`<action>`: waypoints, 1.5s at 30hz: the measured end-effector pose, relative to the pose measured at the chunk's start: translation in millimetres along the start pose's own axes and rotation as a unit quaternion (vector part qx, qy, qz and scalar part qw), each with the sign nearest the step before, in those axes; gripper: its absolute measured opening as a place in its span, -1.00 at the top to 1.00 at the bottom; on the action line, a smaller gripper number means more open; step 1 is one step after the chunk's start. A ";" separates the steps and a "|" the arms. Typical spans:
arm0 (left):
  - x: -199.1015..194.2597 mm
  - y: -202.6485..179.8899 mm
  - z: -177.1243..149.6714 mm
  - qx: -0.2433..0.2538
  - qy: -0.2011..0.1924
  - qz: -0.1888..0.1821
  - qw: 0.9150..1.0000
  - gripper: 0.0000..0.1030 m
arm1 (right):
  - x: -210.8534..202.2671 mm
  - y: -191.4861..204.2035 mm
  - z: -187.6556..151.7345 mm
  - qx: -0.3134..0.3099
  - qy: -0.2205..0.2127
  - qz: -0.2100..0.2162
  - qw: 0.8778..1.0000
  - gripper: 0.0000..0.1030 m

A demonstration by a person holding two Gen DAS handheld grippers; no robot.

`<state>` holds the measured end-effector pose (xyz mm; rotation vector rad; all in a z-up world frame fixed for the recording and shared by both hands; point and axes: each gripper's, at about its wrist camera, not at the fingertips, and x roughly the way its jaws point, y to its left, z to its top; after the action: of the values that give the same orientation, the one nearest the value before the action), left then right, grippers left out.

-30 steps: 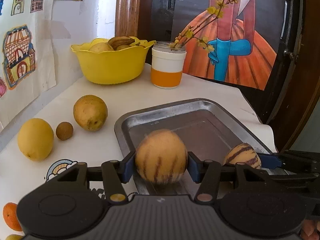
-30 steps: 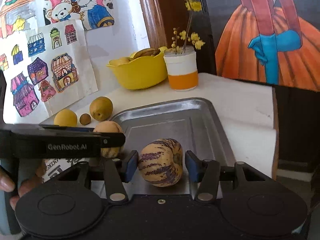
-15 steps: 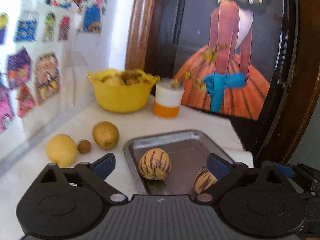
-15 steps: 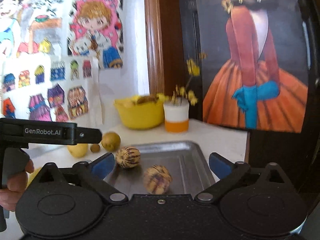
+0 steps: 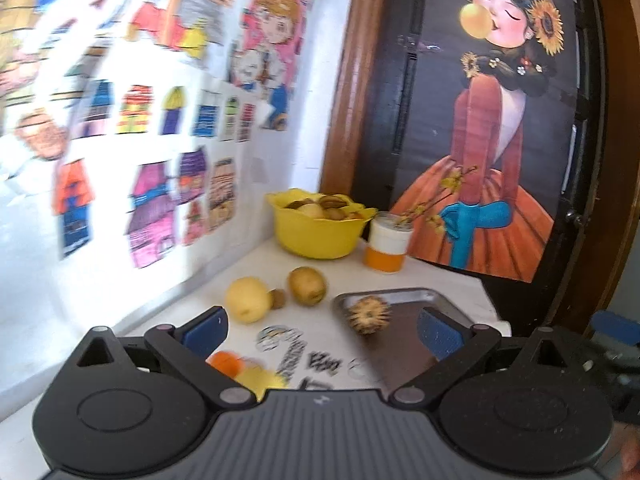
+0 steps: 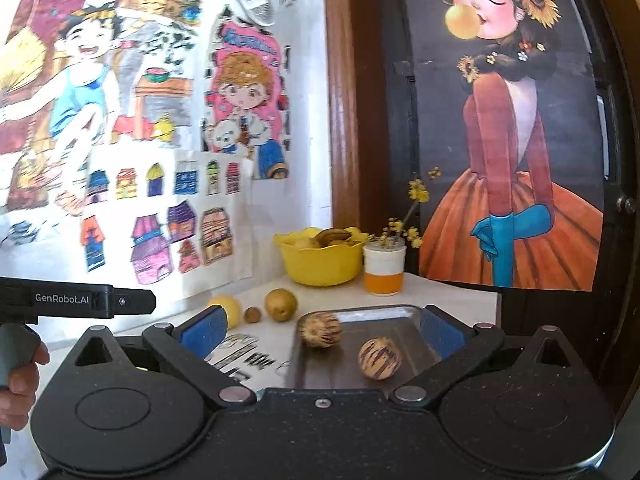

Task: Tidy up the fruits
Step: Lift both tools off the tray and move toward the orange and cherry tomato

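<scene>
left gripper (image 5: 322, 326): jaws spread wide, nothing held between the blue pads (image 5: 204, 329), held raised and level | right gripper (image 6: 320, 328): jaws spread wide, nothing gripped, held raised | left hand (image 6: 18, 380): seen at the frame edge in the right wrist view, wrapped around the left gripper's handle
</scene>
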<state>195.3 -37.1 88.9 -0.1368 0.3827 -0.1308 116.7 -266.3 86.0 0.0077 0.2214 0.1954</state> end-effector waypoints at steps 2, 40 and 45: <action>-13.3 11.1 -5.6 -0.002 0.000 0.008 1.000 -0.99 | -5.4 11.5 -4.5 -0.006 0.006 0.003 1.000 -0.99; -1.8 80.9 -82.2 0.070 0.112 0.038 0.990 -0.99 | 77.2 111.6 -68.2 -0.088 0.213 0.073 0.970 -0.84; 6.4 82.8 -80.5 0.068 0.119 0.031 0.990 -0.99 | 87.2 113.9 -66.3 -0.107 0.214 0.068 0.969 -0.64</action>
<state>179.0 34.5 -0.4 0.0269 0.6137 -0.1114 163.8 -138.6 5.7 -0.2358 0.6300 0.3575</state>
